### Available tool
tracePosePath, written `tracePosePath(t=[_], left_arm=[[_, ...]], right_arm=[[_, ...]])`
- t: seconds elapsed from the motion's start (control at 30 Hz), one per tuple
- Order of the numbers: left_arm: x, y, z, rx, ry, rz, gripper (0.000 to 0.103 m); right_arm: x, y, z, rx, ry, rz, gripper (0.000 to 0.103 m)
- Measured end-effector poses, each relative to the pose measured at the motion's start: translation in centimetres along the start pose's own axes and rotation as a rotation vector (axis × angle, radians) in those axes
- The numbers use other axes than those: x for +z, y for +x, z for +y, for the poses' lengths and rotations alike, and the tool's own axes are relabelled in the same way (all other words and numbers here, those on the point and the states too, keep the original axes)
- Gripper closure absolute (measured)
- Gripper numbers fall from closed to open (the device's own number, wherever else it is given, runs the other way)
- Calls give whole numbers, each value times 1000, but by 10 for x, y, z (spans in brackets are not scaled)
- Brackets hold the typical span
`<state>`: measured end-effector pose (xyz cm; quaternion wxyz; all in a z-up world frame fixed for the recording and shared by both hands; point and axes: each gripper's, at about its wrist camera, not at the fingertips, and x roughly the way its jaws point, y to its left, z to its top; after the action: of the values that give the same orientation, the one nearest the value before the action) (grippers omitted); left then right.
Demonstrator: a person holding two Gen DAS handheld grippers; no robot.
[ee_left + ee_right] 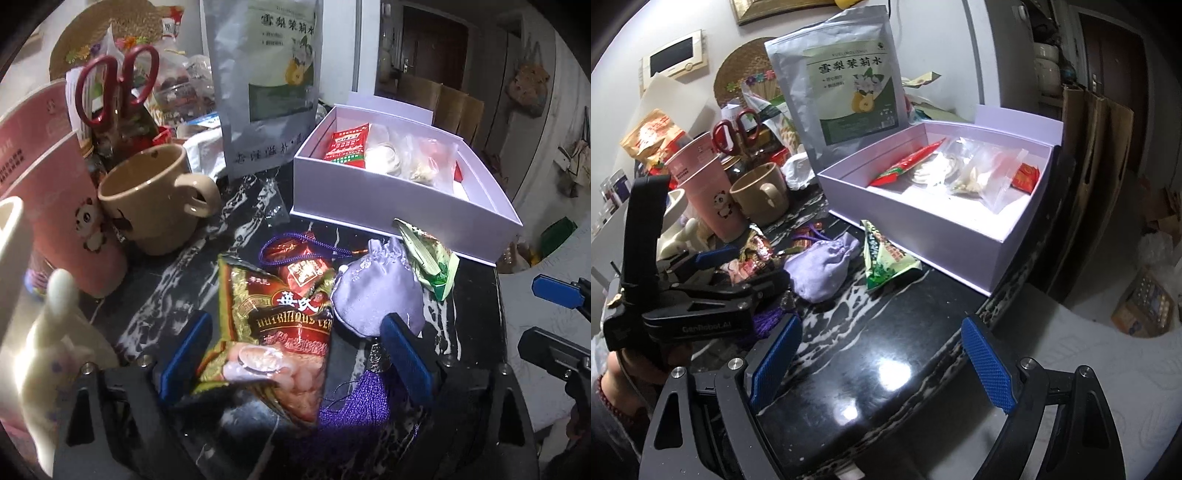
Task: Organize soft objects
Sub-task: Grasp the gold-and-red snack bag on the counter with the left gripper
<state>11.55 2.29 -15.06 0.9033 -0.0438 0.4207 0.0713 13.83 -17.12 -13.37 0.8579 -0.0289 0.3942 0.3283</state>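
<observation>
A red-and-gold cereal packet [280,332] lies on the black marble table [886,332], partly between the fingers of my left gripper [297,356]. Its jaws stand open, and I see neither pad pressing. A lavender drawstring pouch [376,291] with a purple tassel [354,406] rests by the right pad. Behind these lie a small red packet on a purple cord [299,262] and a green packet [428,258]. The open white box [406,206] holds a red packet and clear bags. My right gripper [882,363] hovers open over bare table near its front edge, nothing between its fingers.
A tan mug [155,195], stacked pink cups [55,206], red scissors [114,85] and a tall silver pouch [269,85] crowd the back left. A cream figurine [55,332] stands by my left finger. The table's edge [1008,295] drops off right of the box.
</observation>
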Motion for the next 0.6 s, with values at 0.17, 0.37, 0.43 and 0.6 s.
tracePosePath(t=[0.17, 0.37, 0.43, 0.6], left_arm=[[-5, 7, 8, -31, -33, 25, 38], [-12, 7, 12, -72, -87, 48, 50], [-14, 3, 12, -80, -96, 54, 50], [-21, -16, 6, -91, -102, 50, 51]], right_arm=[[0, 4, -2, 14, 12, 15, 13], [-1, 9, 0, 32, 9, 31, 13], [-2, 9, 1, 34, 8, 30, 13], [-3, 9, -1, 15, 10, 31, 13]])
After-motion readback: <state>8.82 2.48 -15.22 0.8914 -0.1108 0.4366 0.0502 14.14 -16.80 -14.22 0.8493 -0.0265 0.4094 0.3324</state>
